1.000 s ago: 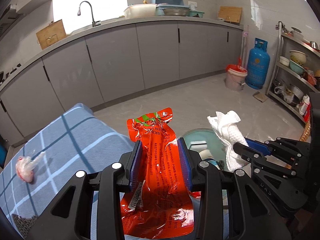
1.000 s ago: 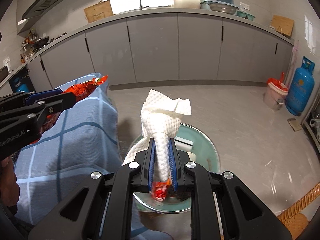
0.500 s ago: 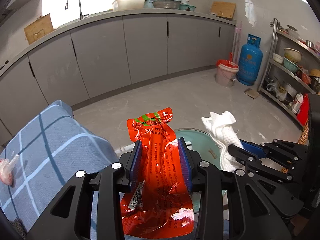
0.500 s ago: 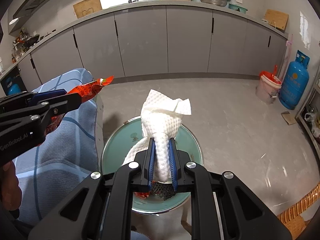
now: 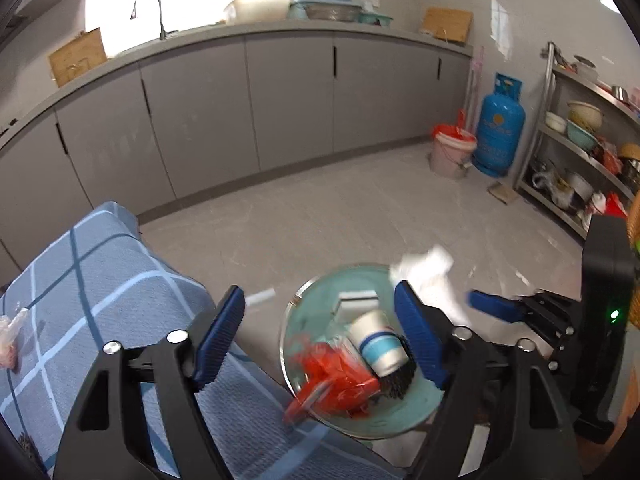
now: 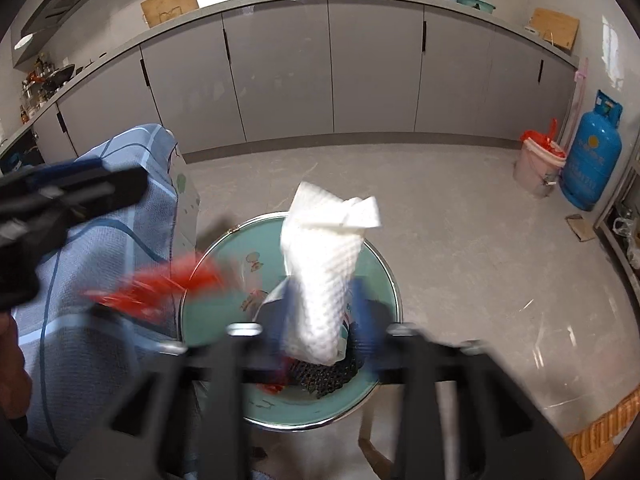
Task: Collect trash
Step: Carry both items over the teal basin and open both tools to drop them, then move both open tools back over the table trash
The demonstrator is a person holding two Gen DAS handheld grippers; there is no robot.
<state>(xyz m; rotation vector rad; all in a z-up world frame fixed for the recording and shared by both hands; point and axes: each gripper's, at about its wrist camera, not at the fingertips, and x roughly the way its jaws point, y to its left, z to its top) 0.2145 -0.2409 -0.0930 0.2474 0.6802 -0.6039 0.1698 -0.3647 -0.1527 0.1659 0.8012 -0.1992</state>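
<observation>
Trash dropping into the green bin (image 5: 308, 316): both grippers just opened over it.
Left gripper (image 5: 320, 336) jaws apart, empty; red wrapper (image 5: 336, 376) lands inside. Right gripper (image 6: 324, 312) jaws apart, paper towel (image 6: 324, 276) loose between them, falling.

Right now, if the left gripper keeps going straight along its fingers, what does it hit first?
Probably the trash in the green basin: the left gripper, jaws just opened, points at the falling red wrapper and paper cup. Depth is uncertain.
</observation>
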